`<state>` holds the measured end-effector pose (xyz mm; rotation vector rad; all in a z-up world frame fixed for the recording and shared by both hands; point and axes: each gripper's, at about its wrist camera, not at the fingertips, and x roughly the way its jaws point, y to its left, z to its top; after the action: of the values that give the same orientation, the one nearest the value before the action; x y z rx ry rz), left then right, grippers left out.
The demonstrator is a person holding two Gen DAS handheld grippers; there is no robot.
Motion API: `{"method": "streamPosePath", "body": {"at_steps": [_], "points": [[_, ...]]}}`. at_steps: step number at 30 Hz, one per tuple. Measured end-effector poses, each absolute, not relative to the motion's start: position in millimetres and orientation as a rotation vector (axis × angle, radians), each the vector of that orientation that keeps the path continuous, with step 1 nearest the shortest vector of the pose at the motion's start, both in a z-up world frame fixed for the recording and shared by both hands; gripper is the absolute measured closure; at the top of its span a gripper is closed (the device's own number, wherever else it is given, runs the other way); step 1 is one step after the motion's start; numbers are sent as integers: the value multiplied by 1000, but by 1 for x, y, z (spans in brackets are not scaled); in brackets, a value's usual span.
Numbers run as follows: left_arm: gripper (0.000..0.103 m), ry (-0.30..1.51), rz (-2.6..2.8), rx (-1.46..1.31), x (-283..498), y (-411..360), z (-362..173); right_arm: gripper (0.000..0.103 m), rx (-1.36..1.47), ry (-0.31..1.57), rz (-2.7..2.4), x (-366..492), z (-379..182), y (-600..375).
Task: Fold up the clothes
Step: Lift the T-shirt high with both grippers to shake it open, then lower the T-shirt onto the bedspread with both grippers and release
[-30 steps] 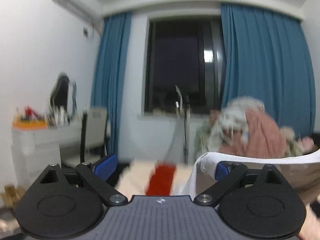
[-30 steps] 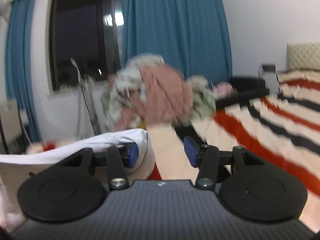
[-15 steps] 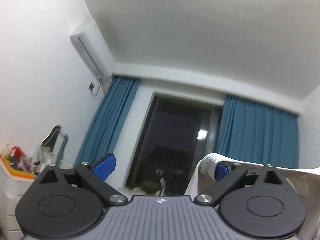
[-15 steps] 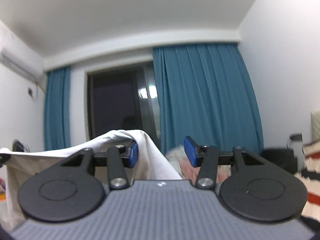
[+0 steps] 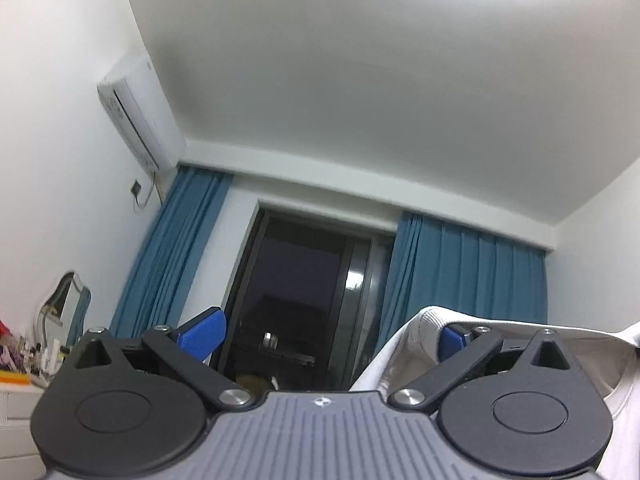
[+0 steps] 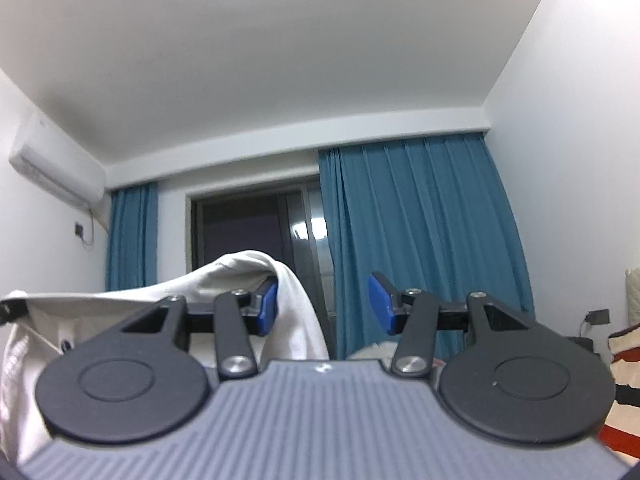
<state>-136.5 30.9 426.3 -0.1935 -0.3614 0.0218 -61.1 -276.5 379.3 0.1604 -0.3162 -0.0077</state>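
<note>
Far left in the left wrist view: air conditioner [image 5: 138, 114] high on the wall, blue curtains [image 5: 464, 276] flanking a dark window [image 5: 300, 300], camera tilted up toward the ceiling; left gripper [image 5: 326, 334] with fingers spread wide, clamping nothing between them. White garment [image 5: 404, 354] draped over the right-hand finger only, ribbed hem folded across its blue pad [image 5: 450, 340], cloth trailing off toward the right edge and down out of sight.

Further right, in the right wrist view: the same white garment [image 6: 256, 280] hung over the left-hand finger of the right gripper [image 6: 322, 306], fingers likewise wide apart and closed on nothing; striped bed [image 6: 624, 364] at the far right edge, low in the picture.

Judged from both views: garment stretched between the two grippers, long axis running left to right, hooked on the inner finger of each, so equally near to both. Looks like a raised spread or shake-out before laying the cloth flat on the bed; hooked rather than pinched, so liable to slide off on any quick drop.
</note>
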Motion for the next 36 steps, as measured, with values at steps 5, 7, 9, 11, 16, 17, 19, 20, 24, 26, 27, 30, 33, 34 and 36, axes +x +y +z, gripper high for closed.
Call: {"method": "streamPosePath", "body": {"at_steps": [5,7,9,11,16,17,19,20,24,26,27,30,33,34,36], "points": [[0,-251,47,-169,-60,18,356,52,154,-189,-22,11,333,-280],[0,-216,73,-139,-24,12,319,52,152,-138,-27,40,314,-282],[0,-170,85,-118,17,8,288,52,149,-87,-33,68,296,-283],[0,-113,84,-124,62,7,261,52,147,-36,-38,97,277,-285],[0,-10,100,-114,194,14,199,52,133,70,-65,221,215,-283],[0,-23,86,-98,224,11,181,52,134,86,-75,246,202,-283],[0,20,100,-62,281,7,146,52,142,127,-97,300,171,-284],[0,48,105,-44,310,4,127,52,149,153,-106,326,154,-286],[1,236,99,-3,398,-3,40,52,159,295,-129,416,75,-293],[1,330,96,17,443,-6,-3,52,147,376,-128,448,31,-295],[1,377,94,27,465,-7,-25,53,141,416,-128,464,8,-297],[1,512,83,50,533,5,-78,53,137,548,-114,510,-55,-299],[2,663,92,102,583,12,-110,53,125,673,-83,539,-92,-297],[2,718,92,115,596,12,-117,53,116,708,-66,545,-96,-295],[2,833,71,137,623,13,-123,53,84,785,-10,557,-103,-290]]}}
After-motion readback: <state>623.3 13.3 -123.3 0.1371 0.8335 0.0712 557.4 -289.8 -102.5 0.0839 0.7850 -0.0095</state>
